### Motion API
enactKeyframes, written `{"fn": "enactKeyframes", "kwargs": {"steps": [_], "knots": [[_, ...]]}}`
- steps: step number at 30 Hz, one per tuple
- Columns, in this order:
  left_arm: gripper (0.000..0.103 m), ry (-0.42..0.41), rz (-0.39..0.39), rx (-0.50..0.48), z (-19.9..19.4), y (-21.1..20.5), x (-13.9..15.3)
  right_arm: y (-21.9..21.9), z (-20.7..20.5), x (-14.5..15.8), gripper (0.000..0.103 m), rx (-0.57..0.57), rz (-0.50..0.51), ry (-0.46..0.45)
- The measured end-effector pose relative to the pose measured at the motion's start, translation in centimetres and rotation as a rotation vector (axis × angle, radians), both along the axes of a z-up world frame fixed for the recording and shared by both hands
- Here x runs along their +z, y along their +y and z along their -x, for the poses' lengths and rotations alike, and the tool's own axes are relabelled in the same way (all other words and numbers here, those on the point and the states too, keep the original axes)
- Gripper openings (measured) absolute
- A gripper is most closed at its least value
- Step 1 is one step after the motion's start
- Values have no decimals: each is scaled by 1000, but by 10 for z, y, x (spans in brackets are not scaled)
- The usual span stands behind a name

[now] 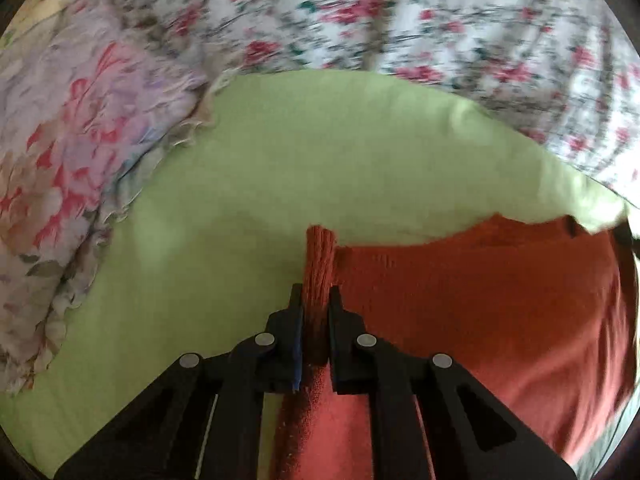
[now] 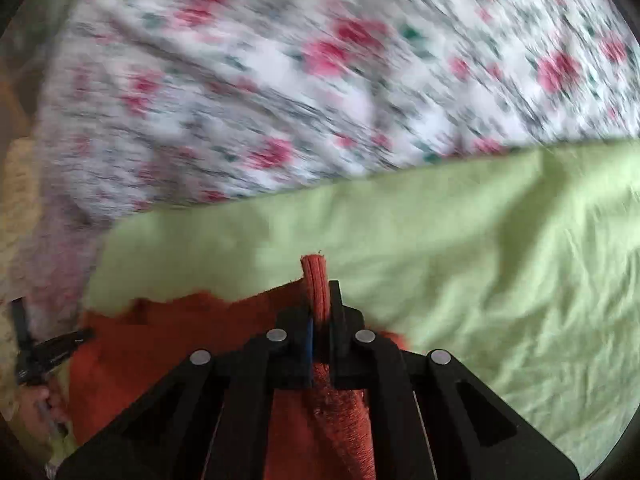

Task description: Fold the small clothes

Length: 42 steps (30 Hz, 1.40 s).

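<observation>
Both sets of jaws are clamped down on a pinch of the rust-red knit garment [image 1: 480, 320]. Your left gripper [image 1: 315, 300] has a bunched ribbed edge poking up between its jaws, and your right gripper [image 2: 320, 300] has the same kind of rolled edge. The rest of the garment hangs and spreads between the two over the green sheet [image 1: 280, 140] on the bed, with the floral bedding [image 2: 280, 80] behind it. Looks like you're at the grab-and-lift stage of a fold. Next you'd want to carry both corners across together, evenly, and lay them on the far edge.
</observation>
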<state>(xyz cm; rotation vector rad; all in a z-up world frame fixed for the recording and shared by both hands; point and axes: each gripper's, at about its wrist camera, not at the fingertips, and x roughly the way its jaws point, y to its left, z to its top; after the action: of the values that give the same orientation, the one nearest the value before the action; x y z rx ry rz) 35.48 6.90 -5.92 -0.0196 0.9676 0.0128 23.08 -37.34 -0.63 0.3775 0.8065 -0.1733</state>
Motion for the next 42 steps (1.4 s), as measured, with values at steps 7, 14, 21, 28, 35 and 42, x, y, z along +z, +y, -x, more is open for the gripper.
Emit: {"fn": "enactKeyframes", "kwargs": {"steps": [7,14,21,28,35,42], "knots": [[31,-12,15,98,14,12,10,14,1,-12,39,-34,33,79],[51,-21,159,142,75,37,34,22,57,20,61,-41,-4,-25],[56,34,340,190,156,54,25,62,106,8,61,11,-75,22],[60,103,456,187,214,61,3,110,166,-8,61,2,-138,65],[62,164,514,183,247,52,-17,131,203,-16,61,-14,-188,89],[68,182,683,244,245,37,-36,138,201,-17,61,67,-184,115]]}}
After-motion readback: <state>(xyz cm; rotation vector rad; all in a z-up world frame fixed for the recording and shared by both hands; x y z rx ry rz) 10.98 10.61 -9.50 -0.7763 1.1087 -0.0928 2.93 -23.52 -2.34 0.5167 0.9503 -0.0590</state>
